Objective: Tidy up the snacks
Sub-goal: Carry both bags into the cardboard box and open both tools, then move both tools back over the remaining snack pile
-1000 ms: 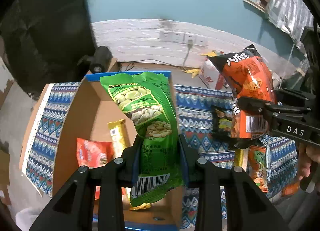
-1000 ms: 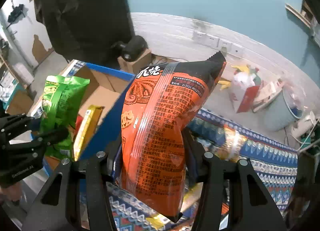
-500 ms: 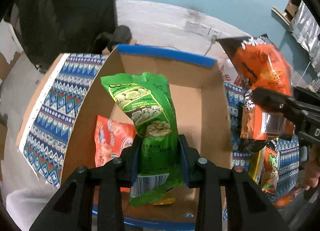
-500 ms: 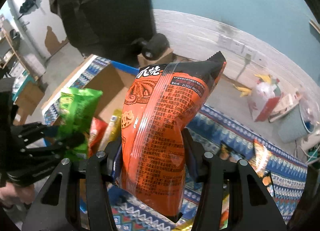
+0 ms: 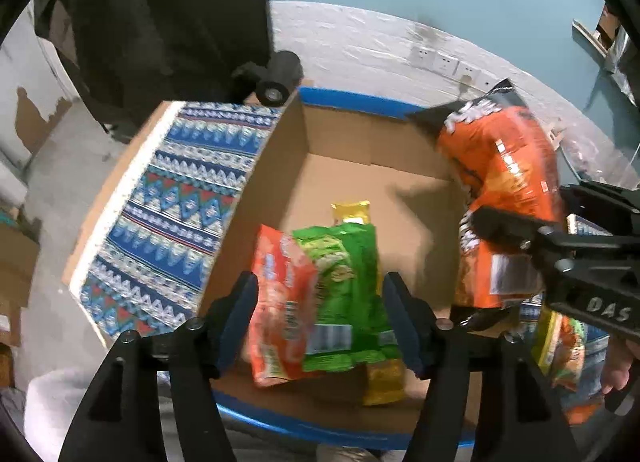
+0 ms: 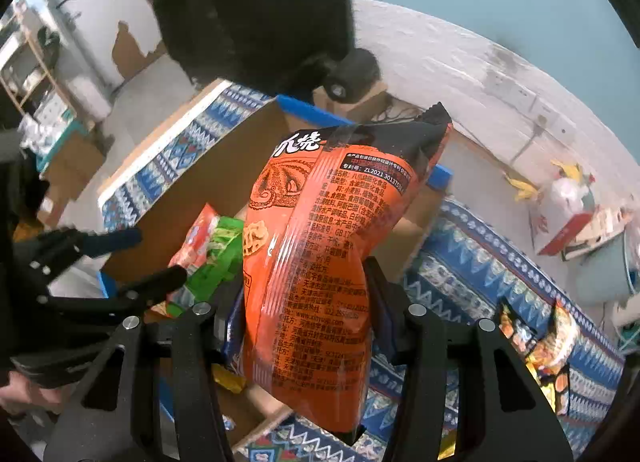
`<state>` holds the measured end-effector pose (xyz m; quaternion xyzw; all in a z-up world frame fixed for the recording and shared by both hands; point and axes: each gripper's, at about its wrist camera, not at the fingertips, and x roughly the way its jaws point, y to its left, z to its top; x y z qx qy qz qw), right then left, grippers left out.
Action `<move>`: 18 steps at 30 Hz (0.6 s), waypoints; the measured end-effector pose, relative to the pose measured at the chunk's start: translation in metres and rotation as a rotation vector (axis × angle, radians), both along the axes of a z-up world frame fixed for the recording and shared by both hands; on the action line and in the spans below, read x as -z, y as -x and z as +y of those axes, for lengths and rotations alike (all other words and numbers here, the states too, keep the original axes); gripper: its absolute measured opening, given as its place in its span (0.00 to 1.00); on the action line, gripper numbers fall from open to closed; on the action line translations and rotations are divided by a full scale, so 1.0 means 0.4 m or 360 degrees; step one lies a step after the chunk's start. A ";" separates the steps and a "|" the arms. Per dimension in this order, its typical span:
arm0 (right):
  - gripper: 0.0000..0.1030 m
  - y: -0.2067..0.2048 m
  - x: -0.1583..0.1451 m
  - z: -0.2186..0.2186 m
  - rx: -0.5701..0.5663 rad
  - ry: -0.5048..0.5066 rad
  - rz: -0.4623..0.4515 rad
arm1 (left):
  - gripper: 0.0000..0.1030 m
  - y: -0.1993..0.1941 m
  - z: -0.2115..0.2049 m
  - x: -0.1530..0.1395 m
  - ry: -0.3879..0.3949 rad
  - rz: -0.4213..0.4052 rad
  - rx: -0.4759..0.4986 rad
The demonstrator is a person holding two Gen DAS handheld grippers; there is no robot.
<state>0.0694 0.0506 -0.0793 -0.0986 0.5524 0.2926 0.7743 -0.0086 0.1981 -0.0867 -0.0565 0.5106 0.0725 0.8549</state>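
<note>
2 grippers over box (image 5: 280, 165); left gripper (image 5: 320, 326) spread, empty; right gripper (image 6: 308, 326) clamps orange bag (image 6: 320, 246)

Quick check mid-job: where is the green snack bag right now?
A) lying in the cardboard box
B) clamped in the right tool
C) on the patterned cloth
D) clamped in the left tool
A: the green snack bag lies in the cardboard box over the red packet, and the left tool stands open around it.
</note>
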 end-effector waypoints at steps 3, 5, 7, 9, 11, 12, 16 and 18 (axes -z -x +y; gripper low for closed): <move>0.50 -0.001 0.019 0.028 -0.0040 0.0006 0.0028 | 0.67 0.006 0.016 -0.001 -0.0038 -0.0005 -0.0013; 0.50 -0.001 0.032 0.041 -0.0065 0.0016 0.0041 | 0.67 0.008 0.029 0.006 -0.0041 0.0004 -0.0029; 0.50 0.001 0.041 0.055 -0.0098 0.0031 0.0048 | 0.67 0.007 0.039 0.010 -0.0030 0.0011 -0.0038; 0.51 0.001 0.046 0.060 -0.0110 0.0034 0.0055 | 0.68 0.008 0.046 0.013 -0.0015 0.0028 -0.0059; 0.53 -0.002 0.046 0.058 -0.0104 0.0030 0.0068 | 0.68 0.010 0.048 0.016 0.0016 0.0032 -0.0061; 0.58 0.000 0.043 0.057 -0.0093 0.0028 0.0065 | 0.68 0.011 0.049 0.016 0.0030 0.0036 -0.0064; 0.64 0.005 0.025 0.040 -0.0065 0.0023 0.0037 | 0.69 0.009 0.037 0.012 0.0035 0.0034 -0.0059; 0.67 0.010 0.017 0.030 -0.0059 0.0023 0.0025 | 0.69 0.006 0.024 0.009 0.0026 0.0035 -0.0048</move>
